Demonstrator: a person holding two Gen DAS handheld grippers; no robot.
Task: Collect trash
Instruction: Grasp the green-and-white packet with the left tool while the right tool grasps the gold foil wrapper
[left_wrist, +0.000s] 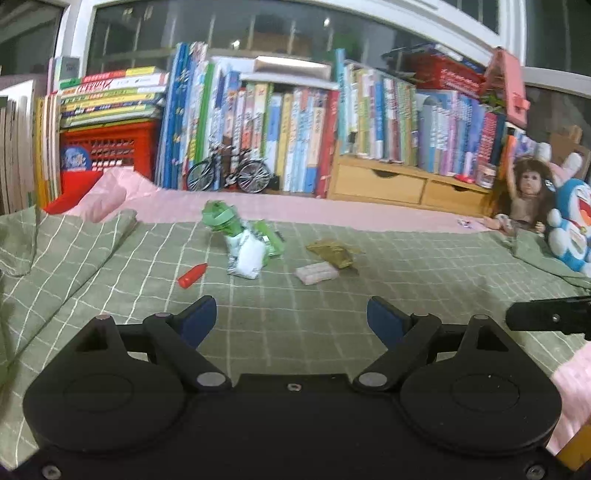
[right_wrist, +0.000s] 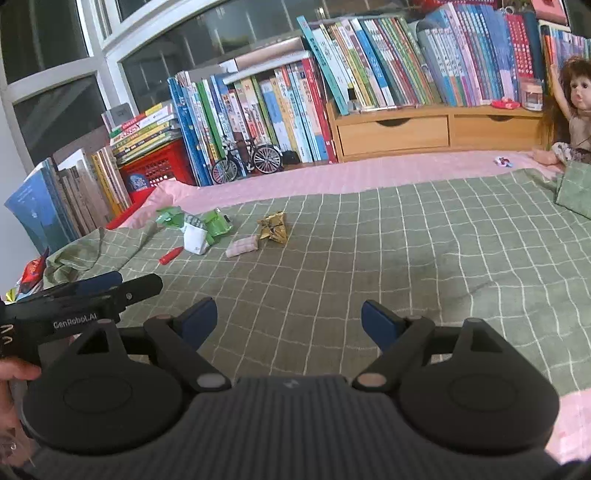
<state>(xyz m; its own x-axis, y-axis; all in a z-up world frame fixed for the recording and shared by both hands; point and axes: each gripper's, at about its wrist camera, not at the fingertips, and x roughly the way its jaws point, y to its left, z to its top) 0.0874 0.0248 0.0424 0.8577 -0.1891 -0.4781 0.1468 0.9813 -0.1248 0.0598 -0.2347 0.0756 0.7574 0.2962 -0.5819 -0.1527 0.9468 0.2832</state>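
Note:
Trash lies on the green checked blanket (left_wrist: 295, 306): a green and white wrapper pile (left_wrist: 243, 240), a small red sachet (left_wrist: 192, 275), a pale pink packet (left_wrist: 316, 273) and a crumpled gold wrapper (left_wrist: 332, 251). My left gripper (left_wrist: 291, 319) is open and empty, well short of the trash. In the right wrist view the same green and white wrappers (right_wrist: 199, 229), red sachet (right_wrist: 170, 255), pink packet (right_wrist: 242, 246) and gold wrapper (right_wrist: 274, 227) lie far ahead to the left. My right gripper (right_wrist: 288, 319) is open and empty. The left gripper's fingers (right_wrist: 144, 286) show at its left.
Rows of books (left_wrist: 295, 122), a red crate (left_wrist: 110, 147), a model bicycle (left_wrist: 229, 171) and a wooden drawer unit (left_wrist: 399, 182) line the back. A doll (left_wrist: 524, 192) and a blue plush toy (left_wrist: 572, 225) sit at the right. A pink sheet (left_wrist: 258, 205) borders the blanket.

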